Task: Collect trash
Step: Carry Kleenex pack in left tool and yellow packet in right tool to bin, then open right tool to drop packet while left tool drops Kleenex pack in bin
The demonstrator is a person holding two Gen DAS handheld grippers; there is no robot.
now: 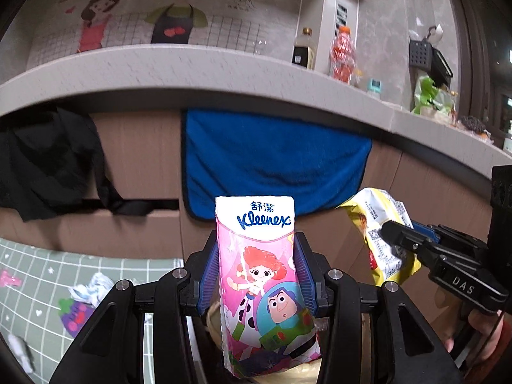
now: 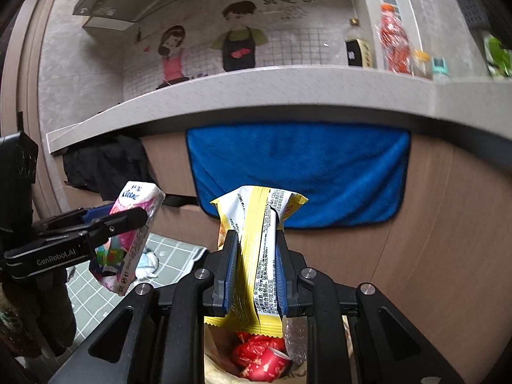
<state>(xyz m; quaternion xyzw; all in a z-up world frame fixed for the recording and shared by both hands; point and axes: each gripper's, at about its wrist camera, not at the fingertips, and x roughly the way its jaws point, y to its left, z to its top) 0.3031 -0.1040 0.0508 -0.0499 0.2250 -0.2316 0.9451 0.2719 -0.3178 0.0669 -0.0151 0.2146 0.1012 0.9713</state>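
Left claw [image 1: 256,268] clamped on a pink Kleenex tissue pack [image 1: 259,256], blue pads pressing both long sides; the pack stands upright between the fingers, printed face toward the camera. Right claw [image 2: 254,272] pinched nearly closed on a crumpled yellow and white snack wrapper [image 2: 256,249], which sticks up past the fingertips and hangs out below them. Both claws sit side by side, near each other but apart, facing a brown cabinet front with a blue towel [image 1: 272,163] draped on it and a black cloth [image 1: 48,160] hanging to the left. Below the right claw, red packaging [image 2: 259,361] lies in what looks like a pale bag or bin, though its edges are mostly hidden by the claw's frame. Far left on a green gridded floor mat [image 1: 38,275], crumpled white paper [image 1: 92,291] lies loose. On the grey table [image 1: 192,64] above, two bottles, one dark [image 1: 304,48] and one orange-red [image 1: 342,54], stand to the right.
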